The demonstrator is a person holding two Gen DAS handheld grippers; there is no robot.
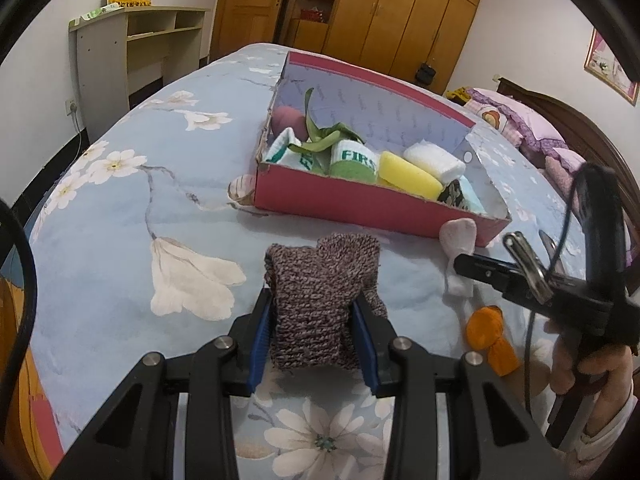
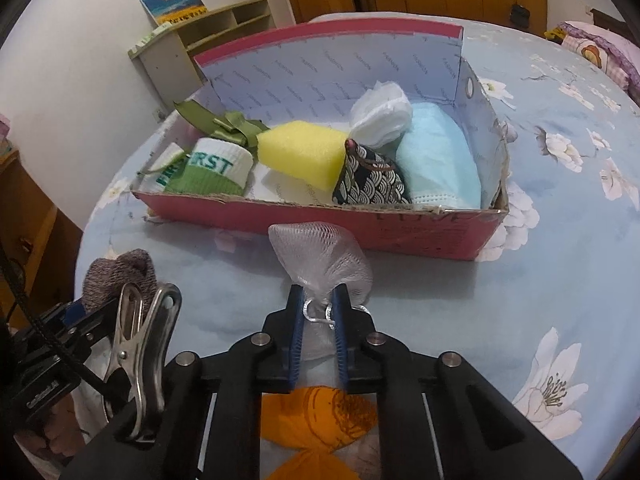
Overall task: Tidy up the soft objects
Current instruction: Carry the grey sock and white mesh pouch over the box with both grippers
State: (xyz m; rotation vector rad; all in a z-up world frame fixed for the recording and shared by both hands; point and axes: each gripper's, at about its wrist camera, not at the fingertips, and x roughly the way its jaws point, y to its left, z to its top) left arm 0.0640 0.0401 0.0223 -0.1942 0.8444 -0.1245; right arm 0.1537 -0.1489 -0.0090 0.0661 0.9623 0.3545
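Observation:
My left gripper [image 1: 316,300] is shut on a folded grey-purple knitted sock [image 1: 320,280], held just over the blue floral bedspread [image 1: 120,208]. My right gripper [image 2: 318,294] is shut on the tied neck of a white mesh pouch [image 2: 320,252], close to the front wall of a red cardboard box [image 2: 400,232]. Inside the box lie a green-and-white sock [image 2: 212,172], a yellow sponge [image 2: 300,152], a white wad [image 2: 384,114], a black patterned pouch [image 2: 372,180], a pale blue mask [image 2: 440,160] and a green ribbon [image 2: 228,126]. The left wrist view shows the box [image 1: 360,204] ahead of the knitted sock.
An orange cloth [image 2: 316,416] lies on the bed under my right gripper. Pink pillows [image 1: 520,120] and a dark headboard are at the right. A beige shelf desk [image 1: 132,40] stands past the bed's left edge, with wooden wardrobes [image 1: 400,8] behind.

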